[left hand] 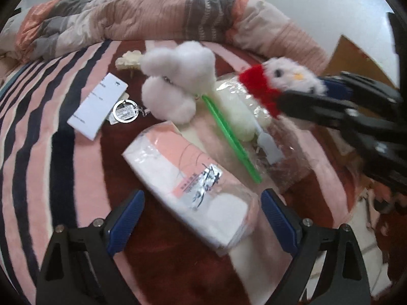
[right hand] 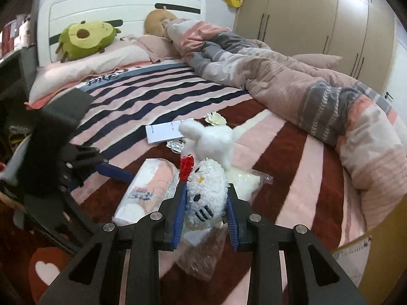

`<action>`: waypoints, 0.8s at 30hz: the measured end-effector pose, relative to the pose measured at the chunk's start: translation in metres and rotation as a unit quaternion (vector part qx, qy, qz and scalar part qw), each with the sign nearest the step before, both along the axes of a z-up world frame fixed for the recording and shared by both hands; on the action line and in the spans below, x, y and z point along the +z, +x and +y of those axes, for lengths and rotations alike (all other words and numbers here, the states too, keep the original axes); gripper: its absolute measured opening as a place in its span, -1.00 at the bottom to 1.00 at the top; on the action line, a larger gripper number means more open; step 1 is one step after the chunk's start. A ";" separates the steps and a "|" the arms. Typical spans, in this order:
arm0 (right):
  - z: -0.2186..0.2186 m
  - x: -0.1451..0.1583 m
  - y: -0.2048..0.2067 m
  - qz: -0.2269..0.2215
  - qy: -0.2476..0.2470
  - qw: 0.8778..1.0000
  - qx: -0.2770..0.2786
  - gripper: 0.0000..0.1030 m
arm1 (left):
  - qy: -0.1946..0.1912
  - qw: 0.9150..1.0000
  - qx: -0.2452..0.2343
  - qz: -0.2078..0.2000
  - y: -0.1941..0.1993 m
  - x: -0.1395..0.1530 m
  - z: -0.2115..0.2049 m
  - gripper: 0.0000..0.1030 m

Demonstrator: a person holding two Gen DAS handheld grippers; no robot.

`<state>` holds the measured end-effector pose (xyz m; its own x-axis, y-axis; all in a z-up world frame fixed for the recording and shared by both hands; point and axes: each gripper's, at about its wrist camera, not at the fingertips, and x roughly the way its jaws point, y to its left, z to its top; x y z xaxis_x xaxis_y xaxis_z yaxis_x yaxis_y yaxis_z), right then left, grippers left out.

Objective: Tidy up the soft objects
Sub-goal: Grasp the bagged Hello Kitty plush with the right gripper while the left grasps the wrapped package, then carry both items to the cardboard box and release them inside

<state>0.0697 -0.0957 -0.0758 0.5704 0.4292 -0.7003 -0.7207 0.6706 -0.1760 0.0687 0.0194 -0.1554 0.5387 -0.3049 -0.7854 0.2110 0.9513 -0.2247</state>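
On the striped bed [right hand: 157,96], right tongs [right hand: 206,203] clamp one kitty plush [right hand: 207,190].

A: On the bed [right hand: 292,152], what sits at the middle?

B: The rabbit plush [left hand: 175,81]. At its seven o'clock, just beside it, lies the key ring [left hand: 124,111], and at nine o'clock of that ring the paper card [left hand: 98,108]. The artificial flower [left hand: 128,59] lies at the rabbit's ten o'clock.

A: And nearer the left gripper [left hand: 201,218]?

B: The wrapped tissue pack [left hand: 190,175] lies between its fingers. At the pack's two o'clock lies the zip bag [left hand: 244,117], touching the rabbit.

A: The cat plush [right hand: 206,193]?

B: Held between the right gripper [right hand: 206,218] fingers, above the zip bag. The quilt [right hand: 279,71] is heaped at twelve o'clock, behind everything.
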 end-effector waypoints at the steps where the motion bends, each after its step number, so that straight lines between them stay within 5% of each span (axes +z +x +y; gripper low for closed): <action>1: -0.002 0.000 -0.001 0.001 0.002 1.000 -0.002 -0.52 | 0.004 1.000 0.008 -0.001 0.001 -0.002 -0.002 0.78; 3: -0.006 0.001 -0.001 0.007 0.010 1.000 -0.003 -0.52 | 0.009 1.000 0.019 -0.006 0.002 -0.004 -0.005 0.76; 6: -0.010 0.003 0.001 0.015 0.019 1.000 -0.004 -0.52 | 0.020 0.999 0.027 -0.007 0.003 -0.003 -0.004 0.07; 10: -0.010 0.004 0.000 0.013 0.021 1.000 -0.004 -0.52 | 0.036 0.999 0.017 0.001 0.004 0.001 0.007 -0.34; 16: -0.008 0.003 -0.001 0.023 0.026 0.999 -0.002 -0.52 | 0.035 0.999 0.000 0.011 -0.001 0.011 0.025 -0.62; 24: -0.006 0.016 -0.009 0.019 0.041 0.999 0.006 -0.52 | 0.043 0.999 0.014 -0.014 -0.012 0.041 0.048 -0.63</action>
